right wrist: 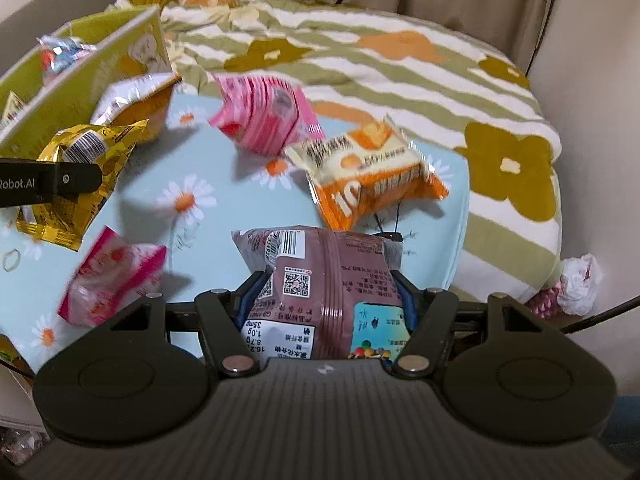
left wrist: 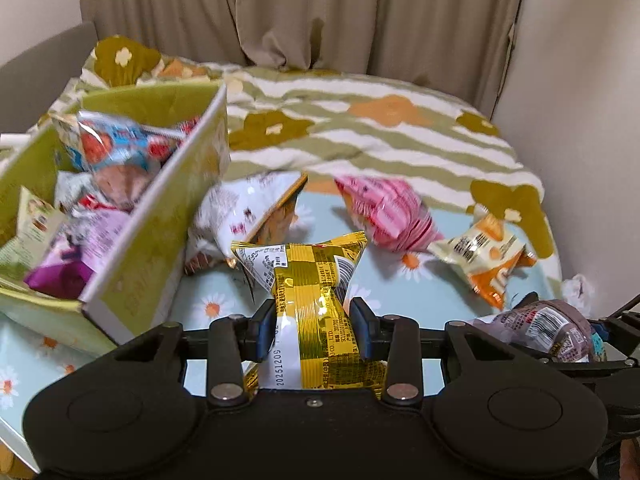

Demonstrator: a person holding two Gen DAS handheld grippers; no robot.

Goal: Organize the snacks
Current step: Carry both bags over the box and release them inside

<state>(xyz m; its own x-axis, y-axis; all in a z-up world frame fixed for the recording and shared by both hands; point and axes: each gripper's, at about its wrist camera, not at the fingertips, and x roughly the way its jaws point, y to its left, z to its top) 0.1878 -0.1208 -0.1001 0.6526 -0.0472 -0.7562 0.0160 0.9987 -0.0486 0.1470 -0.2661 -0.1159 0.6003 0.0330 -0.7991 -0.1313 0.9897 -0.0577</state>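
My left gripper [left wrist: 313, 312] is shut on a gold snack packet [left wrist: 312, 280] and holds it above the daisy-print cloth [left wrist: 216, 296], just right of the green box [left wrist: 160, 216]. The same packet [right wrist: 80, 168] and the left gripper's finger [right wrist: 76, 178] show in the right wrist view. My right gripper [right wrist: 332, 288] is shut on a brown snack packet [right wrist: 320, 276], also seen at the lower right of the left wrist view [left wrist: 548, 330]. The green box holds several packets [left wrist: 116, 160]. Loose on the cloth lie a white-orange packet [left wrist: 248, 216], a pink packet [right wrist: 264, 114] and a cream-orange packet [right wrist: 372, 172].
Another pink packet [right wrist: 116, 276] lies near the cloth's front left. A green striped flowered blanket [right wrist: 400, 76] is bunched behind and to the right. Curtains [left wrist: 320, 12] hang at the back. A white crumpled bag [right wrist: 580, 280] sits at the right edge.
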